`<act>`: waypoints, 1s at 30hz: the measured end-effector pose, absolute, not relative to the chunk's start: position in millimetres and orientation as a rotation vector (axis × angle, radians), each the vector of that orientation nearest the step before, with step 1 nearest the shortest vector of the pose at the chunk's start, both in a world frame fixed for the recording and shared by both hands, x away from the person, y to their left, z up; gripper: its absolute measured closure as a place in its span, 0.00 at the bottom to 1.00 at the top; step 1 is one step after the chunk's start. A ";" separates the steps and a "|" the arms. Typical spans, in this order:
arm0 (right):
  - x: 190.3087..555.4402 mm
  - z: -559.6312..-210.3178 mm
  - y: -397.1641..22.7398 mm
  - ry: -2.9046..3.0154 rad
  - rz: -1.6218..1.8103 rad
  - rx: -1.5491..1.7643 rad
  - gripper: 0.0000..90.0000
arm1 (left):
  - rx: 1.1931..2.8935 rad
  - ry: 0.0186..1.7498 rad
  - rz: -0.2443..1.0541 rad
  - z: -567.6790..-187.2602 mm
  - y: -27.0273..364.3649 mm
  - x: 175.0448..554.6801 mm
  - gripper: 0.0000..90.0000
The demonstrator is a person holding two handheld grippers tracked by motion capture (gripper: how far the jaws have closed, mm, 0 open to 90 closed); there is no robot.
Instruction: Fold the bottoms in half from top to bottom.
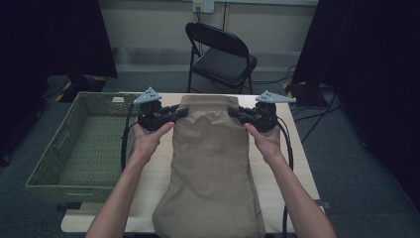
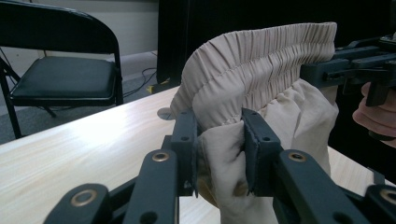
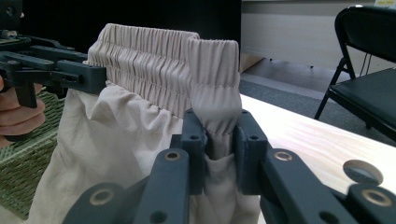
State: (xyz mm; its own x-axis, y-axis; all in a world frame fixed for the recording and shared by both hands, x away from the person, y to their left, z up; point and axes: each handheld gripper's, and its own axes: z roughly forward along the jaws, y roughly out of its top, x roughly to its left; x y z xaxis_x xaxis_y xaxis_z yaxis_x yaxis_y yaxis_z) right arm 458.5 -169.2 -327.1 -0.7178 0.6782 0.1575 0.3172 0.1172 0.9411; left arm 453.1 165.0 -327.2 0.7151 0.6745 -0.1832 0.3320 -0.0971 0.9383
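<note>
Both grippers are clamped on the beige trousers point(image 1: 210, 158): the left gripper point(image 2: 219, 149) is closed on a bunch of cloth at one end of the elastic waistband point(image 2: 261, 56), the right gripper point(image 3: 219, 144) on a fold at the other end. The waistband is held stretched between them above the wooden table point(image 1: 292, 163), the legs draped toward the person. A green woven basket point(image 1: 74, 144) is seen at the left, a black folding chair point(image 1: 220, 54) beyond the table.
</note>
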 end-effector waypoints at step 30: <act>481.8 -265.4 -172.8 1.946 1.644 0.966 0.85 | 1.639 0.751 0.450 -262.8 151.8 488.9 0.78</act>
